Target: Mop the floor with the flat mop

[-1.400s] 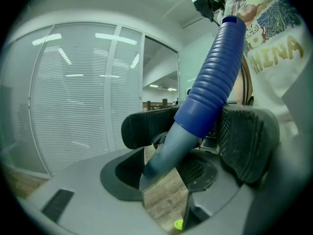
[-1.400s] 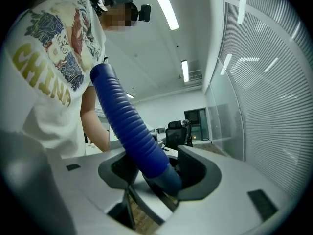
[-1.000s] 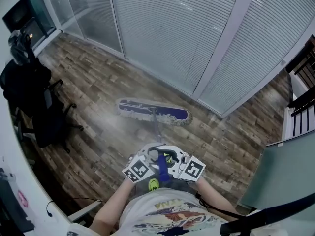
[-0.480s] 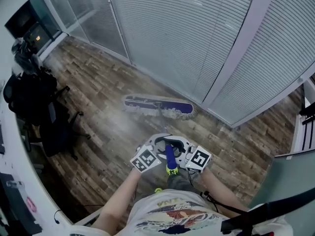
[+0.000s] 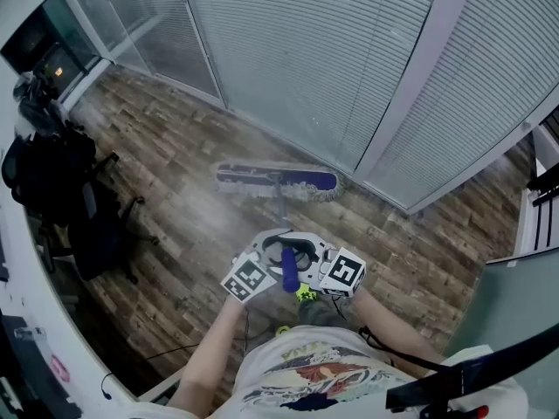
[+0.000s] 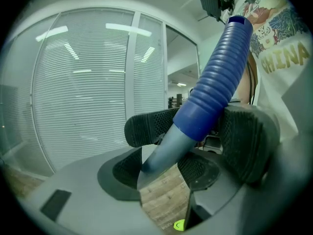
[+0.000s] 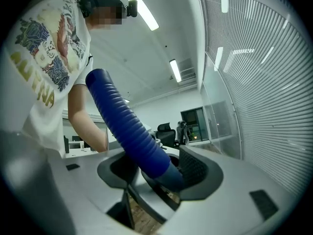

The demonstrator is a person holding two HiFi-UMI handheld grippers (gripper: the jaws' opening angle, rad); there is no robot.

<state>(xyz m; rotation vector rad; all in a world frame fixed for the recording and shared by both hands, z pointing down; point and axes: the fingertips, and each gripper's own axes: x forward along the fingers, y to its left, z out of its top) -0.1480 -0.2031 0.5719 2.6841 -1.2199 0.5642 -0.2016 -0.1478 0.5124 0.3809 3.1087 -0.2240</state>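
I count one mop (image 5: 276,182), far side. Two grippers: left gripper (image 6: 198,131), jaws just opening wider with the mop handle between them, and right gripper (image 7: 159,173). One black chair (image 5: 96,225), far left.

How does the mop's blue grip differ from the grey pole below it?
The blue grip is ribbed; the grey pole is smooth. The blue grip is thicker than the grey pole. The blue grip ends by the person; the grey pole runs down to the mop head. Both form one straight handle.
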